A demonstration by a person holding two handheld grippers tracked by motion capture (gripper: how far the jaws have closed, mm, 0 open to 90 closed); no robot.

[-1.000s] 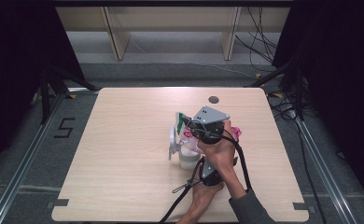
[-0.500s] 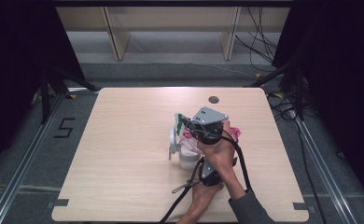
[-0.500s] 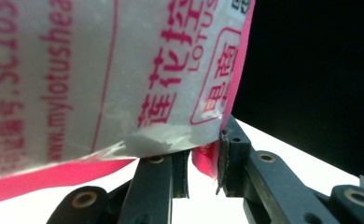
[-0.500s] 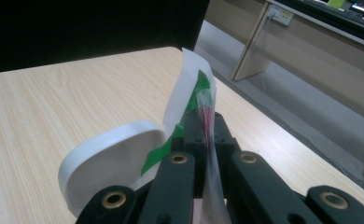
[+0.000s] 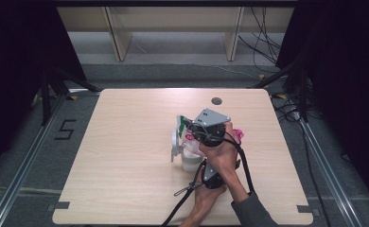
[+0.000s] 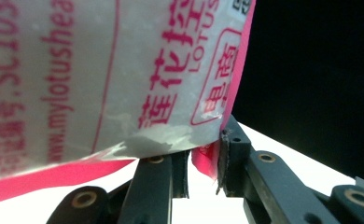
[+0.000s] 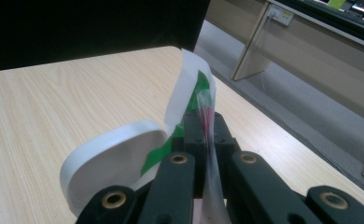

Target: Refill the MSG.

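Pink-edged plastic pouch (image 6: 115, 74) stretches between both grippers: left gripper (image 6: 203, 163) clamps its bottom corner, right gripper (image 7: 203, 126) pinches the top edge.

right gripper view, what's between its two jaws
In the right gripper view the right gripper pinches a thin clear plastic edge with pink print between shut jaws; a white and green flap rises just left.

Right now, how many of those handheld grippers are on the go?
2. The right gripper is over the table's middle, shut on a plastic packet; the left gripper, nearer the person, pinches that packet's pink edge.
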